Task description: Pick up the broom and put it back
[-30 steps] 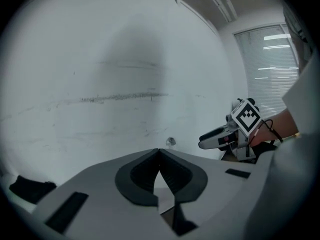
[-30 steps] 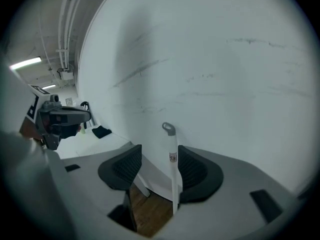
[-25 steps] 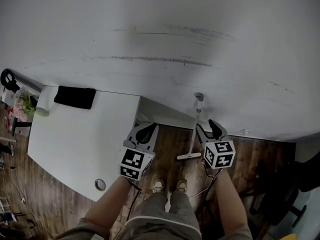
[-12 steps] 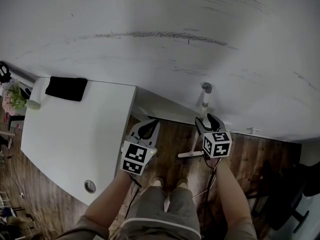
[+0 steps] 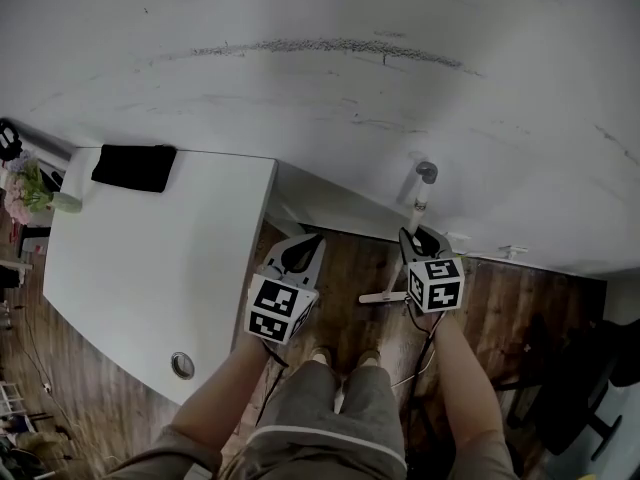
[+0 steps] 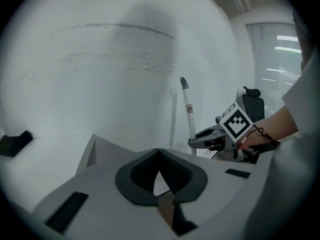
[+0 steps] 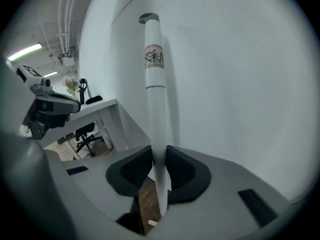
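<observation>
A white broom point(image 5: 421, 204) stands upright against the white wall, its head point(image 5: 383, 296) on the wooden floor. My right gripper point(image 5: 414, 236) has the handle point(image 7: 155, 99) between its jaws, which are closing, and both pads touch it low on the shaft. A small label sits near the handle's grey top cap. My left gripper point(image 5: 306, 244) hangs to the left of the broom, shut with nothing in it, its tips meeting point(image 6: 159, 149). The left gripper view shows the broom point(image 6: 189, 115) and the right gripper point(image 6: 201, 141) beside it.
A white table point(image 5: 150, 258) stands at the left with a black object point(image 5: 135, 166) at its far end and flowers point(image 5: 20, 193) beyond. An office chair point(image 5: 560, 398) sits at the right. The person's legs and shoes point(image 5: 345, 358) are right below the grippers.
Both grippers have come down. The right gripper's jaws, wide apart beside the broom before, have closed in round its handle. The left gripper stayed shut.
</observation>
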`<state>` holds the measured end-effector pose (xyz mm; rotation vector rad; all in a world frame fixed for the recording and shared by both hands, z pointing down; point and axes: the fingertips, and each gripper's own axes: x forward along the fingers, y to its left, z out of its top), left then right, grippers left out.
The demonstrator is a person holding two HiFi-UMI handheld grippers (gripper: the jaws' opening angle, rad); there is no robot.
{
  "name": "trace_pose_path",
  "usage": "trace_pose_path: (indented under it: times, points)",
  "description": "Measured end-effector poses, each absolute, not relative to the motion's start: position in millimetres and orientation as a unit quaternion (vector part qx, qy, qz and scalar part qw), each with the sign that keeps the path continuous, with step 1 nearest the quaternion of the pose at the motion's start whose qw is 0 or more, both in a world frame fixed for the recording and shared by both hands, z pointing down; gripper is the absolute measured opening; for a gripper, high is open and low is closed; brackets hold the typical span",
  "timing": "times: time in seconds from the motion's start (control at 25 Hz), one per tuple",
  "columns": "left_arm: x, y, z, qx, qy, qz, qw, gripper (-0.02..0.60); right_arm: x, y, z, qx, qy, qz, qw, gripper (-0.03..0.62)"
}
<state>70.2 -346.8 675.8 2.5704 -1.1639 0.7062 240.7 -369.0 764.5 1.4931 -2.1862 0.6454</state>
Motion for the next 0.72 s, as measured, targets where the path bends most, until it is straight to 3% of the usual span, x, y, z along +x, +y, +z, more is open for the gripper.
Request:
trace_pose_path:
  times: [0.36, 0.72]
  points:
    - [68.9, -327.4, 616.9, 0.887, -0.385, 0.229, 0.111, 0.017, 262.2, -321.7, 701.7, 0.544, -0.778, 0.219, 0.224, 0.103]
    - [47.7, -308.4, 499.2, 0.894, -0.396, 0.197, 0.071, 0.017, 255.6, -311.2, 551.5, 0.549, -0.795, 0.156, 0.203, 0.103]
